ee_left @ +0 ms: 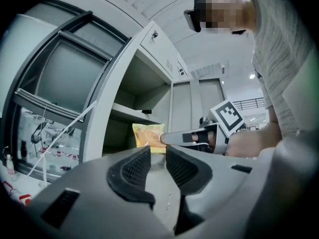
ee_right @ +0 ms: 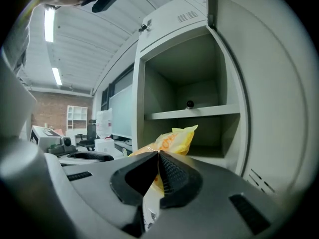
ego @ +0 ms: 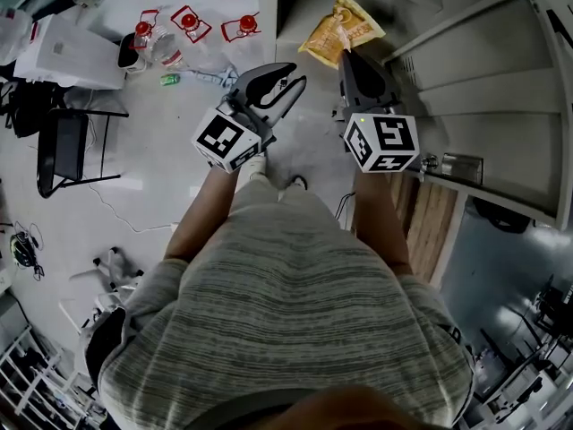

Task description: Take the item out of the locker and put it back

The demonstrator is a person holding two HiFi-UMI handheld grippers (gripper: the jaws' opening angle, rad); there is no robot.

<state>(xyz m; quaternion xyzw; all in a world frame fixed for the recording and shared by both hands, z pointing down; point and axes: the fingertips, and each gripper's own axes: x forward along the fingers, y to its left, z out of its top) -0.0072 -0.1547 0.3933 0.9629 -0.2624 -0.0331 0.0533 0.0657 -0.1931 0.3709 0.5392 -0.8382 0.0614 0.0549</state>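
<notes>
- The right gripper (ego: 344, 57) grips a yellow snack bag (ego: 342, 27) by its near edge, jaws closed on it. In the right gripper view the pads hide the bag's lower part.
- The bag hangs at the mouth of the open locker (ego: 466, 56), below its shelf (ee_right: 192, 113). Whether it has crossed the front edge cannot be told.
- The left gripper (ego: 295, 74) hovers just left of it at centre frame, jaws narrowly apart with nothing between them.
- A small dark object (ee_right: 190, 104) sits at the back of the shelf, too small to identify.
- Floor lies open left of the locker. Red-framed items (ego: 190, 22) litter the upper left, and a chair (ego: 64, 146) stands at the left edge.
</notes>
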